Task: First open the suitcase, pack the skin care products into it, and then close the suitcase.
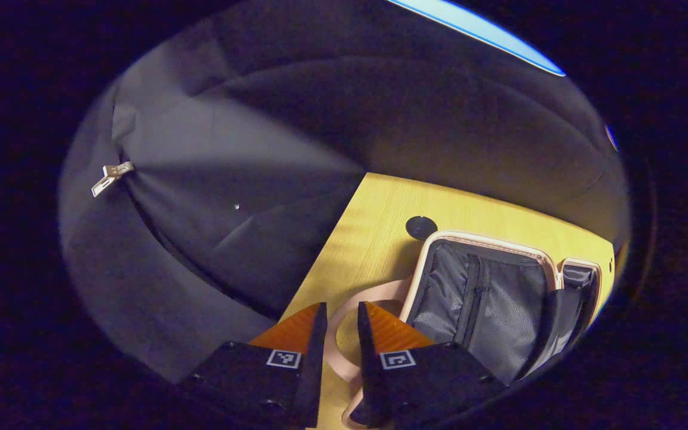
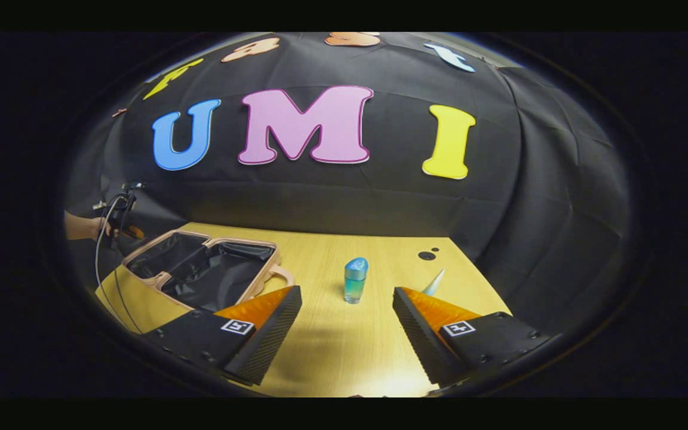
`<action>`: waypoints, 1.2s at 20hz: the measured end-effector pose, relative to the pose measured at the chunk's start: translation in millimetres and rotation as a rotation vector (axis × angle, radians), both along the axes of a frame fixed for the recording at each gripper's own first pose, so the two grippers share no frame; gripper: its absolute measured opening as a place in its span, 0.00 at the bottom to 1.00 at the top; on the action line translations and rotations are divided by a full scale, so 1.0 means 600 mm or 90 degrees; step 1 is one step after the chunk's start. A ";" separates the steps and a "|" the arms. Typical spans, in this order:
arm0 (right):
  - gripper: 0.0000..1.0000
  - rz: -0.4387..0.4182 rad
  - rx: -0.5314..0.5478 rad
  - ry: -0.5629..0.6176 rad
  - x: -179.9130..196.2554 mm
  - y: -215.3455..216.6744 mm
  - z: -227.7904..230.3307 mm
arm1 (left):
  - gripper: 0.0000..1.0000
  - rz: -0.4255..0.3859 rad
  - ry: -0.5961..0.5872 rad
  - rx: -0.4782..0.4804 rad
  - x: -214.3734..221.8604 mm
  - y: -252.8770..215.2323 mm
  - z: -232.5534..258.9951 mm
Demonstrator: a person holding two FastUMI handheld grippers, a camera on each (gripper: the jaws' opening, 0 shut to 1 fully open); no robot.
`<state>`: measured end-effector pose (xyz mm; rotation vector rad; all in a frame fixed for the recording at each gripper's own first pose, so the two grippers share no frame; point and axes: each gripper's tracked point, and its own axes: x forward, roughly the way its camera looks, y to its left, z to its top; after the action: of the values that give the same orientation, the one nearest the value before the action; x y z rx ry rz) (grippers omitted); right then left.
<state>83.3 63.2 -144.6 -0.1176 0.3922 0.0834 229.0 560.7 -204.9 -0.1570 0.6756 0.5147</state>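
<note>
Pink hard-shell suitcase (image 2: 200, 272) lies open left of the wide-apart right jaws, blue-capped glass bottle (image 2: 355, 279) dead ahead for pickup; left jaws nearly together, empty.

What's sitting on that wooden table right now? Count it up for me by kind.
Suitcases, lying open: 1, the suitcase
Upright bottles: 1, the blue-capped bottle
Small pointed items, partly hidden behind a finger: 1, the cone-shaped item
Total: 3
</note>
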 end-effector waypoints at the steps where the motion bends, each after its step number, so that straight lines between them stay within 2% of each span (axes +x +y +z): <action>1: 0.98 0.002 0.000 -0.005 0.000 0.002 0.002 | 0.38 -0.001 -0.030 0.011 0.000 -0.002 0.027; 2: 0.98 0.003 0.001 -0.010 0.001 0.002 0.006 | 0.64 -0.011 -0.067 0.023 0.001 -0.011 0.059; 3: 0.97 0.002 0.001 -0.014 0.003 -0.001 0.009 | 0.76 -0.022 -0.109 0.040 0.000 -0.027 0.098; 4: 0.97 0.001 0.001 -0.019 0.007 -0.005 0.012 | 0.94 -0.047 -0.160 0.052 -0.002 -0.051 0.141; 5: 0.97 -0.002 0.003 -0.022 0.009 -0.011 0.014 | 0.97 -0.065 -0.201 0.063 -0.005 -0.076 0.178; 11: 0.97 -0.029 0.020 -0.056 0.020 -0.064 0.053 | 0.97 -0.215 -0.302 0.133 -0.052 -0.301 0.310; 14: 0.97 -0.041 0.011 -0.055 0.025 -0.102 0.051 | 0.96 -0.312 -0.351 0.125 -0.062 -0.478 0.339; 18: 0.97 -0.040 0.009 -0.058 0.037 -0.146 0.049 | 0.97 -0.440 -0.359 0.084 -0.067 -0.696 0.306; 24: 0.97 -0.072 0.008 -0.059 0.056 -0.219 0.033 | 0.96 -0.540 -0.329 0.034 -0.066 -0.981 0.157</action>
<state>116.8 -68.2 -124.6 -0.0858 0.3052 -0.0314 189.3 -27.7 -110.4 0.0553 0.1758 -0.3236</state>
